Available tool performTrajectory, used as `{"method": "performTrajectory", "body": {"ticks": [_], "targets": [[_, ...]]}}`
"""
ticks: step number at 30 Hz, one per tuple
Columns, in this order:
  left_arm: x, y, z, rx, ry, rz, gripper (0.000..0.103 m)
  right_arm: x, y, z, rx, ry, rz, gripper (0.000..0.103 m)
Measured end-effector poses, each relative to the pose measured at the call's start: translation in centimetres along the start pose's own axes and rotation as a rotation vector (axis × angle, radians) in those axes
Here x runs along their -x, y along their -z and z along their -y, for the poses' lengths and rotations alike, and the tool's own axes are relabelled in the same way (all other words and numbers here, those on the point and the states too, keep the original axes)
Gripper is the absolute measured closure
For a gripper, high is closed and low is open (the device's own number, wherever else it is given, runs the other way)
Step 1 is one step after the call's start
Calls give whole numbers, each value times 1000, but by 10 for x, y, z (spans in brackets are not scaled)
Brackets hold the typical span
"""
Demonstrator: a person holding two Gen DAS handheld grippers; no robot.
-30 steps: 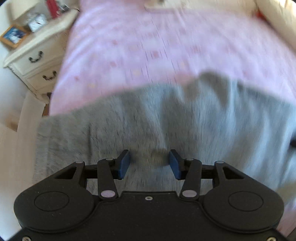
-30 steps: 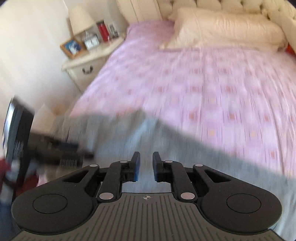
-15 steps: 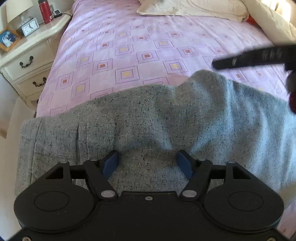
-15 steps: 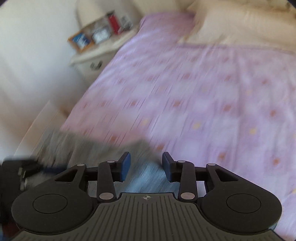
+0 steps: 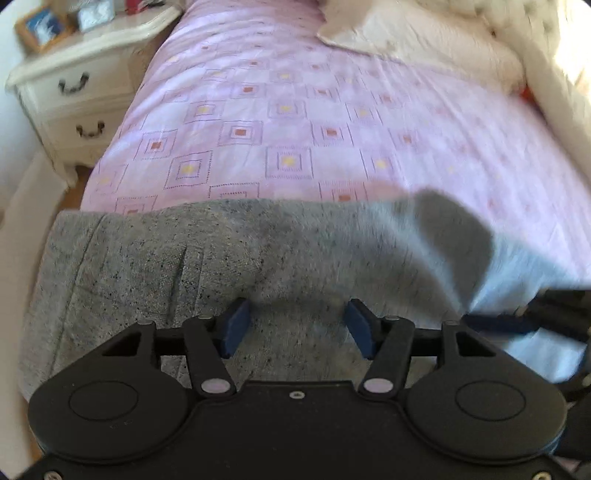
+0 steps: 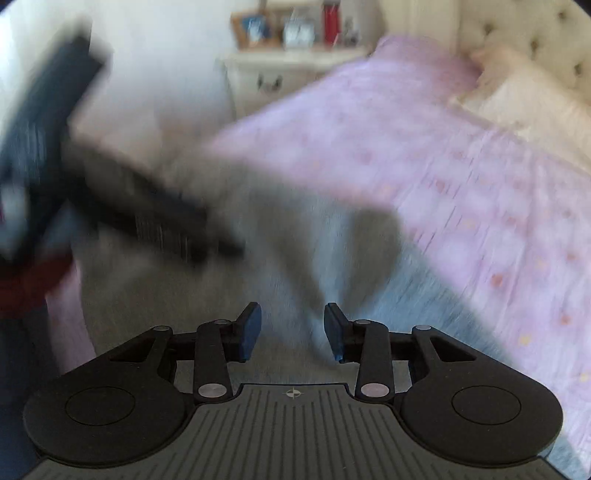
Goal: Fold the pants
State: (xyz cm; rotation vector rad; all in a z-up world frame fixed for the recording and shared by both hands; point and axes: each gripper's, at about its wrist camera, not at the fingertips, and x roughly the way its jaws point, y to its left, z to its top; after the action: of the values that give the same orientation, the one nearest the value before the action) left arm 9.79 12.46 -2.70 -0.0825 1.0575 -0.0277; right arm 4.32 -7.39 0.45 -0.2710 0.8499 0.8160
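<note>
The grey speckled pants [image 5: 229, 258] lie across the near end of the pink bed [image 5: 295, 122], with a raised fold at the right [image 5: 454, 236]. My left gripper [image 5: 295, 326] is open and empty just above the cloth. My right gripper [image 6: 291, 330] is open over the pants [image 6: 325, 258], nothing between its pads; this view is blurred. The right gripper also shows at the right edge of the left wrist view [image 5: 535, 317]. The left gripper shows blurred at the left of the right wrist view [image 6: 147, 210].
A white nightstand [image 5: 77, 85] with drawers, a framed photo [image 5: 40, 26] and a clock stands left of the bed. Cream pillows [image 5: 424, 40] and a tufted headboard [image 6: 535, 40] are at the far end. A red bottle [image 6: 330, 22] stands on the nightstand.
My left gripper has opened wider and swung right. My right gripper went from nearly shut to open and swept left over the pants. The fold in the pants has moved right.
</note>
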Motion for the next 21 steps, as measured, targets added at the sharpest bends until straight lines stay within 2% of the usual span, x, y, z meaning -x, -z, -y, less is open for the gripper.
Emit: {"method": "performTrajectory", "body": {"ticks": [3, 5, 10, 14, 16, 18, 19, 21], "targets": [[0, 7, 13, -80, -55, 7, 39, 22, -14, 15, -76, 62, 143, 66], [1, 6, 12, -78, -54, 4, 39, 23, -23, 30, -116, 96, 172, 66], [2, 4, 2, -24, -14, -3, 40, -10, -39, 59, -191, 61, 64, 66], [5, 5, 1, -16, -2, 9, 40, -31, -23, 52, -191, 14, -64, 65], [13, 3, -10, 46, 45, 46, 45, -26, -11, 36, -140, -2, -49, 64], [25, 1, -26, 139, 78, 113, 45, -19, -3, 22, -110, -43, -56, 64], [29, 0, -35, 192, 76, 140, 45, -17, 1, 18, -101, -50, -55, 64], [25, -1, -49, 274, 52, 135, 45, -15, 1, 17, -88, -44, -42, 64]]}}
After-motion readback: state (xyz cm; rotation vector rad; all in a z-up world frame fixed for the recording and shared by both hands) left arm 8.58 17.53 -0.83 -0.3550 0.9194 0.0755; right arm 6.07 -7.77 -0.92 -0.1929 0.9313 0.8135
